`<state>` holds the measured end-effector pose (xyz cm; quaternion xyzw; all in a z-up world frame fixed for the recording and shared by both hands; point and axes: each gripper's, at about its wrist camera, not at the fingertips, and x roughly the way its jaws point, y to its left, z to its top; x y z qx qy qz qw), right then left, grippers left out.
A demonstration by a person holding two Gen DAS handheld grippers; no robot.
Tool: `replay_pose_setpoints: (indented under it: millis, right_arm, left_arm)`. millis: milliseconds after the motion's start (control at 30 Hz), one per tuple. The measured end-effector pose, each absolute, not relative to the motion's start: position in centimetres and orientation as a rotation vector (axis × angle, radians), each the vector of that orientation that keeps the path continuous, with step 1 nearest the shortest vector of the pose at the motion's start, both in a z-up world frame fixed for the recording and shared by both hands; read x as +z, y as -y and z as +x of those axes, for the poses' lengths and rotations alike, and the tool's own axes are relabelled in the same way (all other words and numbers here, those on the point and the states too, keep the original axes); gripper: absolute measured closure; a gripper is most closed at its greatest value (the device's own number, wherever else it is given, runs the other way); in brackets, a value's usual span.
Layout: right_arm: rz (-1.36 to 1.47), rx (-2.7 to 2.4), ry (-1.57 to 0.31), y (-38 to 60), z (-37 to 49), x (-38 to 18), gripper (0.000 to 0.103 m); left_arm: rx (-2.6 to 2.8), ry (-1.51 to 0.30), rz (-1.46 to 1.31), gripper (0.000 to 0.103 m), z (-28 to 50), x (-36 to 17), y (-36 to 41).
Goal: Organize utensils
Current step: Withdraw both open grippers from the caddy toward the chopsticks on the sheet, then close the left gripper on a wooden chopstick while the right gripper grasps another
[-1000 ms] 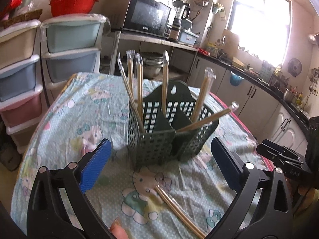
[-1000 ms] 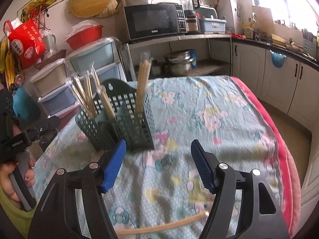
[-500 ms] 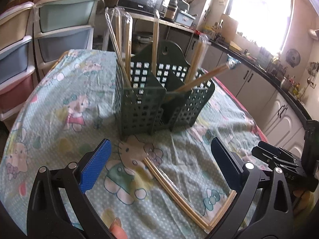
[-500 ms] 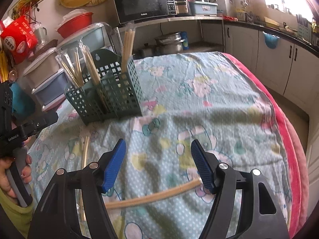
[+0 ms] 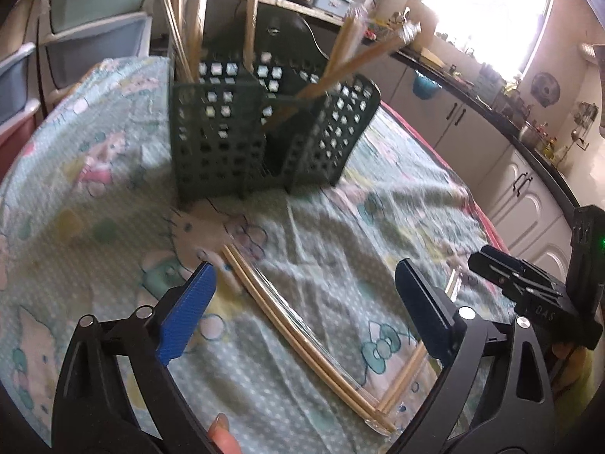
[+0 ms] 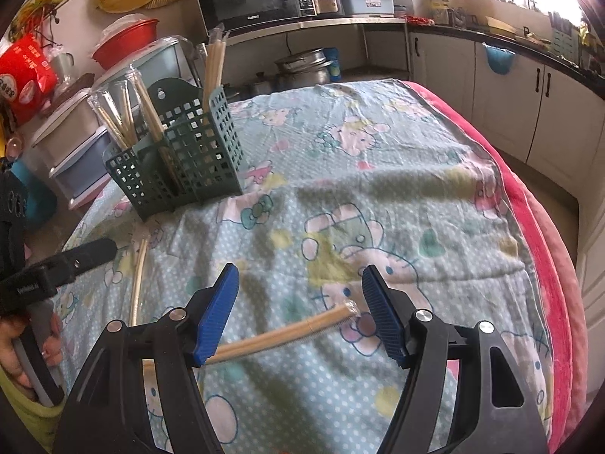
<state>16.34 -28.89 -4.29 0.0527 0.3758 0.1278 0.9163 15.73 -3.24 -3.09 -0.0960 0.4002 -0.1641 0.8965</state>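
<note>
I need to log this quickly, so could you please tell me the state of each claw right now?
Left claw: open, just been closing slightly, empty above the wrapped chopsticks.
Right claw: open, empty, over another wrapped pair.

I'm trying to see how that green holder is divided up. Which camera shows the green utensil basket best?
The right wrist view: the green utensil basket is sharp there, whole, its compartments and wrapped chopsticks distinct. The left wrist view has it closer but motion-blurred, the chopstick tops cut off.
</note>
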Motion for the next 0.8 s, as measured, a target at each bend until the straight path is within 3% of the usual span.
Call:
replay_pose_setpoints:
  millis: [167, 733, 800]
  right_arm:
    - [0.119, 0.255, -0.786, 29.5, 16.2, -4.8, 0.038]
    - [0.145, 0.264, -0.892, 30.4, 17.4, -7.4, 0.038]
    - [0.157, 0.263, -0.898, 30.5, 17.7, -7.7, 0.043]
  left_arm:
    - [-0.358, -0.878, -0.215, 0.026, 16.3, -4.3, 3.7]
    - [-0.313, -0.977, -0.234, 0.027, 19.7, -6.7, 3.4]
    - [-0.309, -0.978, -0.232, 0.027, 20.0, -6.7, 3.4]
